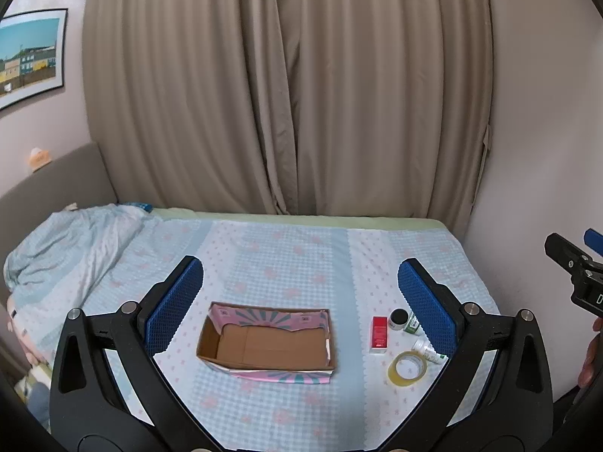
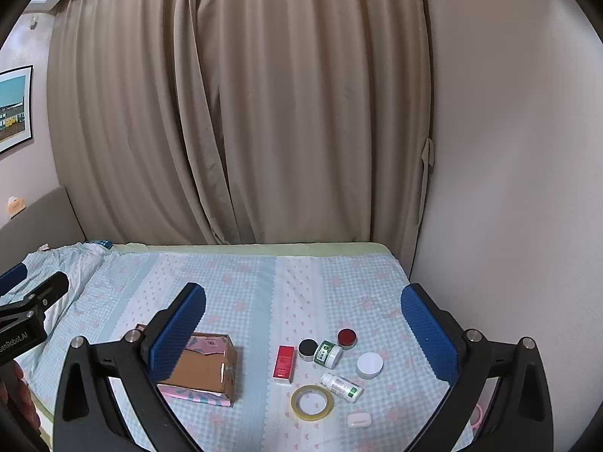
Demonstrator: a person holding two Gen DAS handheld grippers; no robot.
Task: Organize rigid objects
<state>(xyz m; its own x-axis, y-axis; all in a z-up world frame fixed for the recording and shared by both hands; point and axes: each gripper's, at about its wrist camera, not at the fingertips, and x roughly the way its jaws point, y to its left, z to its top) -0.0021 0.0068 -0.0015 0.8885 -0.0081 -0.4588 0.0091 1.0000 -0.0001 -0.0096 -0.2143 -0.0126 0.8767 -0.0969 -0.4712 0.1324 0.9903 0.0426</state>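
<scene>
On the bed, an open cardboard box (image 1: 265,342) sits empty; both claws (image 1: 301,297) (image 2: 303,324) spread wide.

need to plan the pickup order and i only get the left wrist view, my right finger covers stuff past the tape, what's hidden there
Observer: A white round-lidded jar sits right of the white bottle.
Operator: anything else behind the black jar
Observer: Yes, a red-lidded jar, just right of the green-labelled jar.
Operator: and nearer than the tape
Observer: A small white case lies right of the tape roll, apart from it.
</scene>
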